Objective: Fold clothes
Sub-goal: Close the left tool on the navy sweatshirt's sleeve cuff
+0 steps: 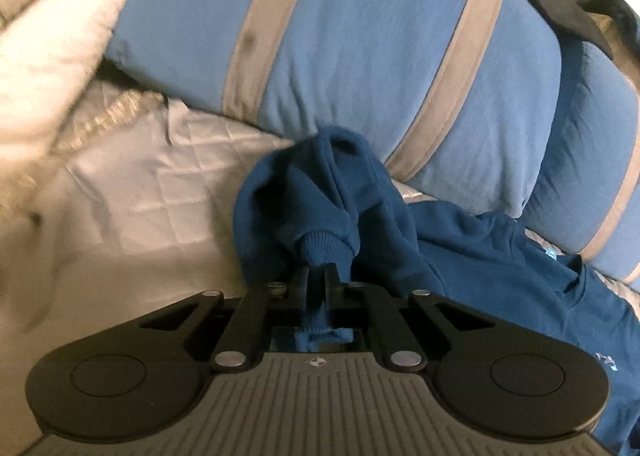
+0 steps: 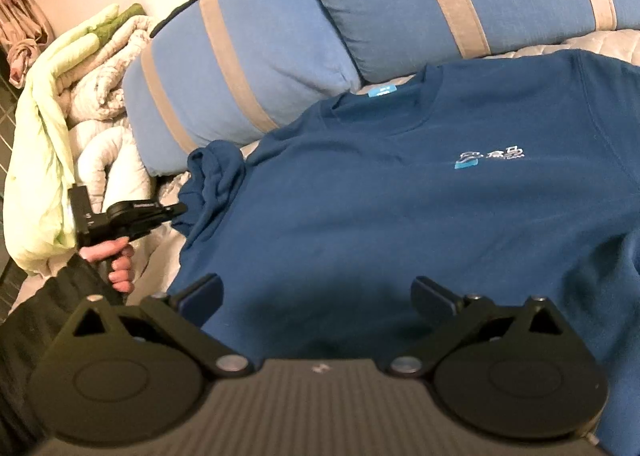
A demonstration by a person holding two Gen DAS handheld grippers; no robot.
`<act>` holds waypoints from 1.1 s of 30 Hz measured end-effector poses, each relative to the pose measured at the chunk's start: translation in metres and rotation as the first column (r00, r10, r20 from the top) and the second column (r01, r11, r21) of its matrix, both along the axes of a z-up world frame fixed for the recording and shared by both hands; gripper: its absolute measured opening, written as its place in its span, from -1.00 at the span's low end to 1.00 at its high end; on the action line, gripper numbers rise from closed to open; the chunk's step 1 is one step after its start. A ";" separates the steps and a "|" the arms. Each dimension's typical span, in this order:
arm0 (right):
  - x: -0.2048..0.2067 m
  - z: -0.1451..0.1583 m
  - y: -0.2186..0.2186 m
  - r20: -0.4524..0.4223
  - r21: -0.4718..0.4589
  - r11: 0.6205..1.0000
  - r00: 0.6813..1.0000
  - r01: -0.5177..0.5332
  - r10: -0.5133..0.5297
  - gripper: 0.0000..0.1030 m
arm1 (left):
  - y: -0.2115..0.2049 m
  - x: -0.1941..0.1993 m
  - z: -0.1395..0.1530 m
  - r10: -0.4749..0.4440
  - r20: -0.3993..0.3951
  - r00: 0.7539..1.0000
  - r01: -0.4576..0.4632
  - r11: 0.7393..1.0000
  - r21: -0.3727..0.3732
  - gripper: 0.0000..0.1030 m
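Bed (image 1: 132,184) carries it all; striped blue pillows (image 1: 360,56) crowd its far edge, and I've a rumpled blanket pile (image 2: 100,96) at the left edge. Dark blue sweatshirt (image 2: 400,216) lies chest-up mid-bed, collar at the pillows. I have the left tool (image 1: 318,280) pressed together, pinching the bunched sleeve cuff (image 1: 320,256). Right tool (image 2: 316,296) spread wide, just over the hem. Sleeve-fold step, I judge: next, carry the cuff across the chest. Pillows hem in the shoulder.

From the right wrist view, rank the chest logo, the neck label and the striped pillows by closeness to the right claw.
Right claw, open over the sweatshirt's hem.
1. Chest logo, ahead, right of centre.
2. Neck label, inside the collar, farther up.
3. Striped pillows, behind the sweatshirt.
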State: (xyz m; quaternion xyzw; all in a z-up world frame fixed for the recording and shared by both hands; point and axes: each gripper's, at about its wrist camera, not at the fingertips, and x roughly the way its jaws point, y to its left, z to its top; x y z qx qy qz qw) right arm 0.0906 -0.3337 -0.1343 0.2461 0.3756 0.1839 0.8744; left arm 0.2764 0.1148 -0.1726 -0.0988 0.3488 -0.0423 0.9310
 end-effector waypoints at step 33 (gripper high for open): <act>-0.003 -0.004 -0.007 -0.035 0.113 0.993 0.999 -0.036 0.040 1.00 | 0.027 -0.146 -0.010 -0.081 -0.119 0.990 0.101 0.979 0.178 -0.77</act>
